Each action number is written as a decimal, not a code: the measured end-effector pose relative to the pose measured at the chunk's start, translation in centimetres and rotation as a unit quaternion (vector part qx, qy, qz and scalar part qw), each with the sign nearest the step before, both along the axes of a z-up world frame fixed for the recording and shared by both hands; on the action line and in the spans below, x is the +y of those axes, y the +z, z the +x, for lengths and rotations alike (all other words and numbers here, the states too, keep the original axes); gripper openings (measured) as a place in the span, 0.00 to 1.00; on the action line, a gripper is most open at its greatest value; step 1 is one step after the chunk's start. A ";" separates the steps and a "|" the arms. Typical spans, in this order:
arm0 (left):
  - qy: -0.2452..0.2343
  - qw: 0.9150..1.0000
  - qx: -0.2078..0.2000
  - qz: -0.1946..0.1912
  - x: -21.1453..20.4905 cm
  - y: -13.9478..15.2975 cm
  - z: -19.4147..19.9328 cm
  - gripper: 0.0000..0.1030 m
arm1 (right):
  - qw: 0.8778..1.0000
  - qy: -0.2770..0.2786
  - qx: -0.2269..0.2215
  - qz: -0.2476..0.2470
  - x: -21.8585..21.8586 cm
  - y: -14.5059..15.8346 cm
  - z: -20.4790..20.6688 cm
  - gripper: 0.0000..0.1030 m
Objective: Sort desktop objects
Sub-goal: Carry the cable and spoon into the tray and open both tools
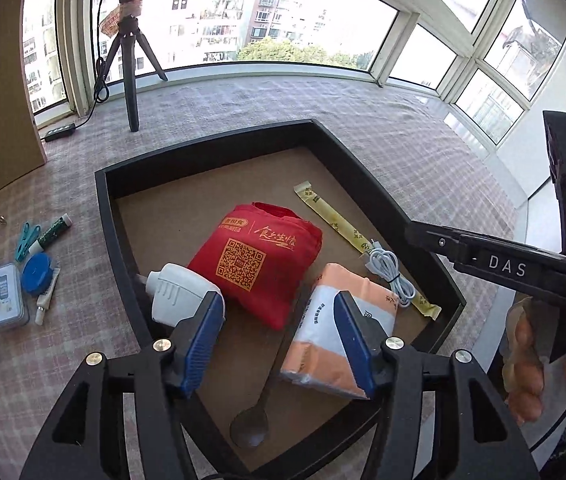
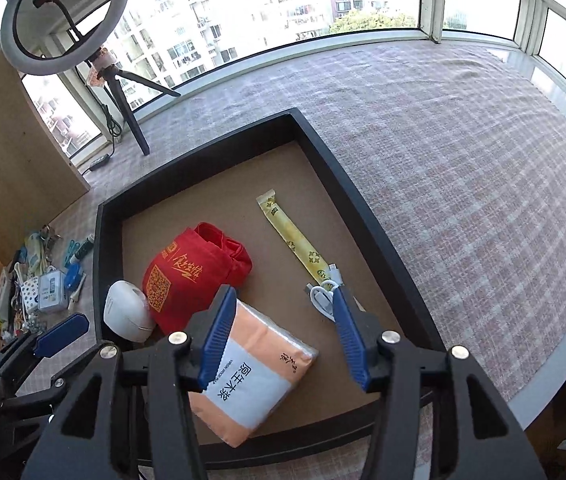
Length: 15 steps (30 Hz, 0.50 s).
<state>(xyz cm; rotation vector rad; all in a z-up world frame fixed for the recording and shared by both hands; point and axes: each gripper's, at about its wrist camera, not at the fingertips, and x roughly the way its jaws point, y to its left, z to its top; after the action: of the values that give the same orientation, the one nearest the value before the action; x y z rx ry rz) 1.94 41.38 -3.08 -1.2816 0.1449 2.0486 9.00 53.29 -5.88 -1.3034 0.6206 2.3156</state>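
Note:
A black tray (image 1: pixel 203 148) (image 2: pixel 101 264) with a brown floor holds a red folded bag (image 1: pixel 255 256) (image 2: pixel 187 272), a white plug-like device (image 1: pixel 177 292) (image 2: pixel 127 312), an orange and white tissue pack (image 1: pixel 323 344) (image 2: pixel 251 376), a yellow paper sleeve (image 1: pixel 339 224) (image 2: pixel 291 240), a coiled white cable (image 1: pixel 391 272) (image 2: pixel 323 296) and a spoon (image 1: pixel 249 428). My left gripper (image 1: pixel 279 320) hangs open above the bag's near corner and the tissue pack, gripping nothing. My right gripper (image 2: pixel 283 312) is open above the tissue pack, also empty.
Small items lie left of the tray on the checked cloth: a blue clip (image 1: pixel 27 240), a marker (image 1: pixel 53 232), a blue round case (image 1: pixel 37 274) and a clear box (image 1: pixel 3 300). A ring light tripod (image 1: pixel 131 80) stands at the back left. A hand (image 1: pixel 523 364) shows at the right.

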 end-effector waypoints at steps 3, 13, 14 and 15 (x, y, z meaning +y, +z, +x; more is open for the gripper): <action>0.013 1.000 -0.004 -0.003 -0.8 -0.1 -0.4 0.52 | 1.000 0.001 0.003 0.001 -0.2 0.2 -0.1 0.48; 0.068 0.998 0.000 -0.011 -6.8 -0.1 -2.4 0.52 | 0.998 0.057 0.019 -0.011 -3.8 0.7 -3.1 0.48; 0.076 0.997 0.000 -0.012 -7.8 -0.1 -2.7 0.52 | 0.998 0.066 0.020 -0.014 -4.5 0.7 -3.7 0.48; 0.086 0.996 0.001 -0.014 -8.7 -0.1 -3.1 0.52 | 0.997 0.073 0.021 -0.016 -5.1 0.6 -4.3 0.48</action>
<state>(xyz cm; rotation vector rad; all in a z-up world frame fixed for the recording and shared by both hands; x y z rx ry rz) -1.12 32.65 -3.16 -1.3497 0.0655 2.1993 4.72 48.20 -5.24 -1.3591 0.5954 2.4655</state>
